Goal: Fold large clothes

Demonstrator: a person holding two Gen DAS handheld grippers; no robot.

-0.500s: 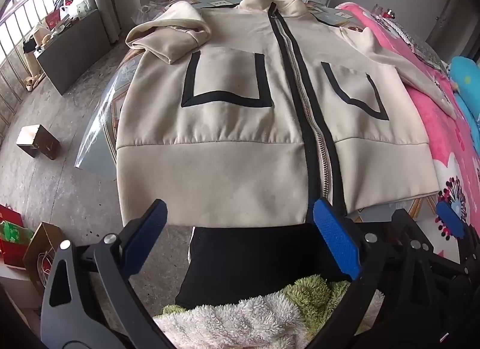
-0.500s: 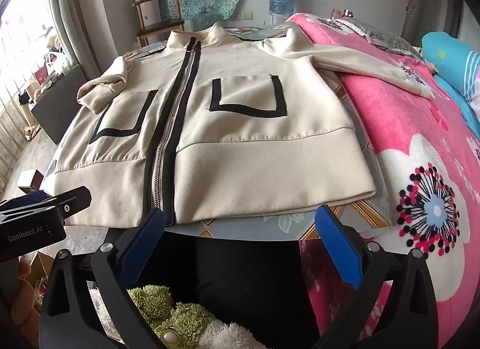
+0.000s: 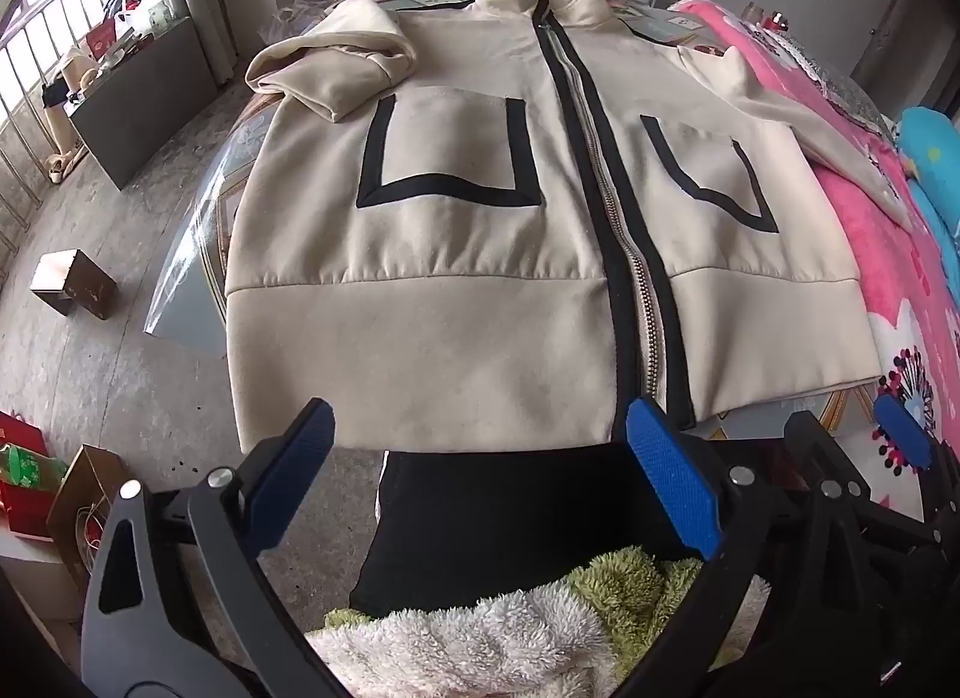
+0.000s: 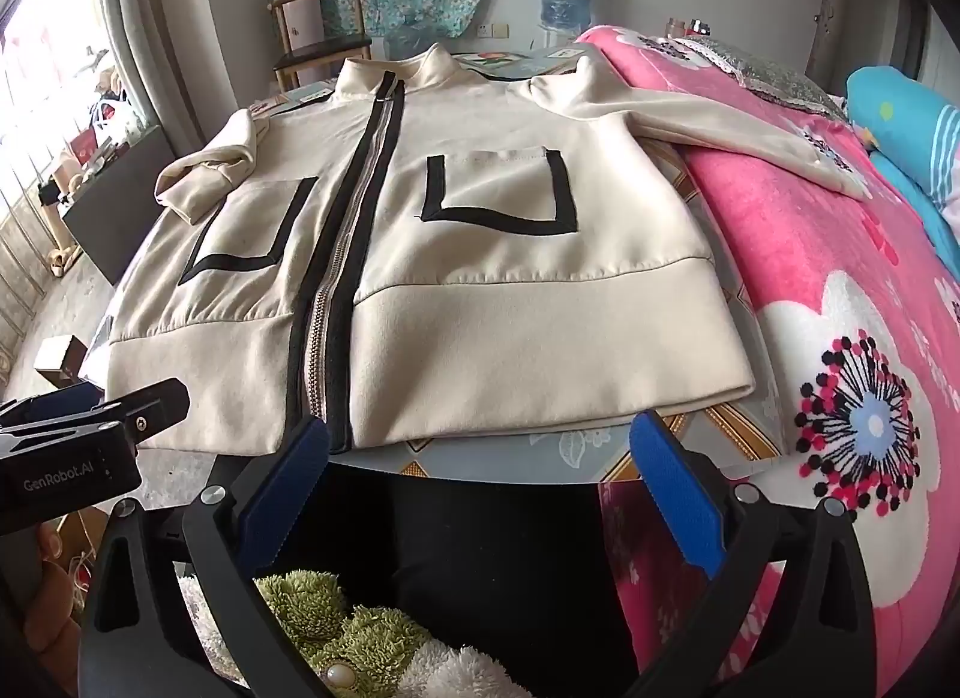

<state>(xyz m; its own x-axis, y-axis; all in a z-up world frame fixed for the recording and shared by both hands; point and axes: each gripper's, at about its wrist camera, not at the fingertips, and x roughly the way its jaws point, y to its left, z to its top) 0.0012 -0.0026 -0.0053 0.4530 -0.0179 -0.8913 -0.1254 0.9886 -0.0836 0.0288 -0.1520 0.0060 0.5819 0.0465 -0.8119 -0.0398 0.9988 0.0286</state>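
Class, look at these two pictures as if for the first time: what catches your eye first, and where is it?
A big cream jacket with a black-edged zip and two black-outlined pockets lies spread flat across the table, collar at the far end. Beside it, on the right, a bright pink flowered blanket covers a bed, with one sleeve stretched onto it. Nearest the camera, blue-padded tongs stand open, holding nothing.

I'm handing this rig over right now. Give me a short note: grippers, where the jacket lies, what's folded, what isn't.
Left gripper: open, empty, hovering short of the hem.
Right gripper: open, empty, near the hem too.
Jacket: flat on the table, front up, zipped, collar far from you.
Done: one sleeve lies folded in by the shoulder.
Left: the other sleeve stretches onto the pink blanket; fold it in, then fold the body.
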